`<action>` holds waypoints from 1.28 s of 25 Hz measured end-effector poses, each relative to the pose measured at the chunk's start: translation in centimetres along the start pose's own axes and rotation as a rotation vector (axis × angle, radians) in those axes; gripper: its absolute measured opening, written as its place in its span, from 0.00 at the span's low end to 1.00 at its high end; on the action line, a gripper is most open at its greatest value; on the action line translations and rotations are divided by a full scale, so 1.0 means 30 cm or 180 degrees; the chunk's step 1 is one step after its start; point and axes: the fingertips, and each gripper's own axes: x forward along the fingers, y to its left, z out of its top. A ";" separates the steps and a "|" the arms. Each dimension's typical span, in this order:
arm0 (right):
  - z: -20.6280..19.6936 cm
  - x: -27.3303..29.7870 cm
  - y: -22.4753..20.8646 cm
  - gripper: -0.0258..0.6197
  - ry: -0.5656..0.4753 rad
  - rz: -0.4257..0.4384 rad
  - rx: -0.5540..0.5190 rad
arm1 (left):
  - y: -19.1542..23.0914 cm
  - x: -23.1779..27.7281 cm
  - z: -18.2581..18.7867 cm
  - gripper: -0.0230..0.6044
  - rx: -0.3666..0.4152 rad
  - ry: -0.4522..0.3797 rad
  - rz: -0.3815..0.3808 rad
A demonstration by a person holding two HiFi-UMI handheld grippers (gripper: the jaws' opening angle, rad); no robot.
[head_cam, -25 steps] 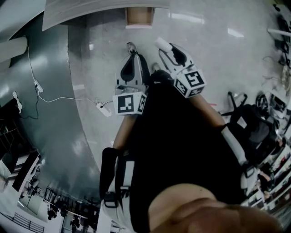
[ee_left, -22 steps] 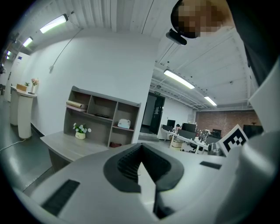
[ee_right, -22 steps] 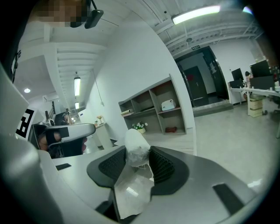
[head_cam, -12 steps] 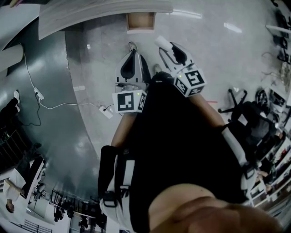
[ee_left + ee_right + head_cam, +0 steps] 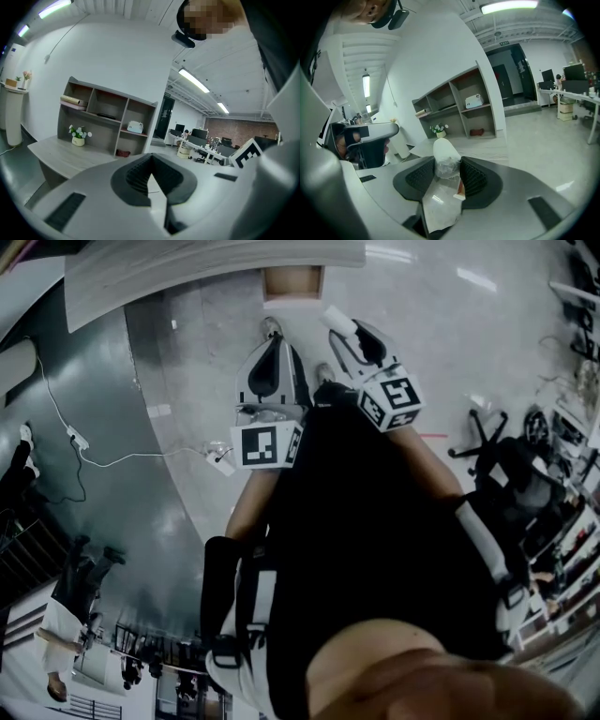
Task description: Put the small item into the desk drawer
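Ahead of us, beyond both tools, a pale worktop [image 5: 61, 154] carries a cubby shelf [image 5: 110, 119] and a small pot of white flowers [image 5: 78, 136]. Our right hand-held gripper [image 5: 446, 164] pinches the small item [image 5: 443, 151], a white rounded piece in crinkled clear wrap. We hold it in the air, well short of the worktop, and its top pokes up above the dark pads. Our left hand-held gripper [image 5: 150, 161] has its pads pressed together at the tips, with nothing in them.

From the head view we see the two held side by side over the glossy floor [image 5: 422, 324]. A white power strip [image 5: 217, 457] with its cable lies on the floor just left of the left one, and an office chair [image 5: 492, 442] stands off to the right. A brown box [image 5: 292, 280] sits at the worktop's near edge, just beyond the jaw tips. We cannot tell whether it is the drawer.

Our dark clothing [image 5: 375, 540] fills the lower half of that view and covers our hands. A person [image 5: 61, 634] is cut off at the lower left edge. A thin orange strip [image 5: 461, 187] lies against one right pad, too small to identify.
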 end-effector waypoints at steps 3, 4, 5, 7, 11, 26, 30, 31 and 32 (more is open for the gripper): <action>-0.019 0.053 -0.019 0.29 0.0083 -0.0060 0.0020 | 0.026 0.035 0.010 0.03 -0.0084 -0.0004 -0.0012; -0.026 0.069 -0.027 0.29 0.0112 -0.0083 0.0030 | 0.035 0.046 0.009 0.03 -0.0087 0.0015 -0.0024; -0.033 0.088 -0.034 0.29 0.0139 -0.0106 0.0036 | 0.046 0.058 0.008 0.03 -0.0089 0.0029 -0.0034; -0.048 0.135 -0.049 0.29 0.0197 -0.0143 0.0030 | 0.078 0.084 0.008 0.03 -0.0112 0.0039 -0.0039; -0.094 0.226 -0.076 0.29 0.0344 -0.0204 0.0072 | 0.140 0.123 0.003 0.03 -0.0161 0.0064 -0.0014; -0.291 0.515 -0.214 0.29 0.0871 -0.0539 0.0286 | 0.284 0.245 -0.031 0.03 -0.0234 0.0186 -0.0066; -0.379 0.578 -0.266 0.29 0.1072 -0.0643 0.0289 | 0.309 0.272 -0.031 0.03 -0.0233 0.0193 -0.0057; -0.400 0.596 -0.272 0.29 0.1120 -0.0653 0.0300 | 0.316 0.279 -0.031 0.03 -0.0238 0.0193 -0.0060; -0.420 0.612 -0.277 0.29 0.1169 -0.0662 0.0310 | 0.324 0.286 -0.033 0.03 -0.0246 0.0192 -0.0063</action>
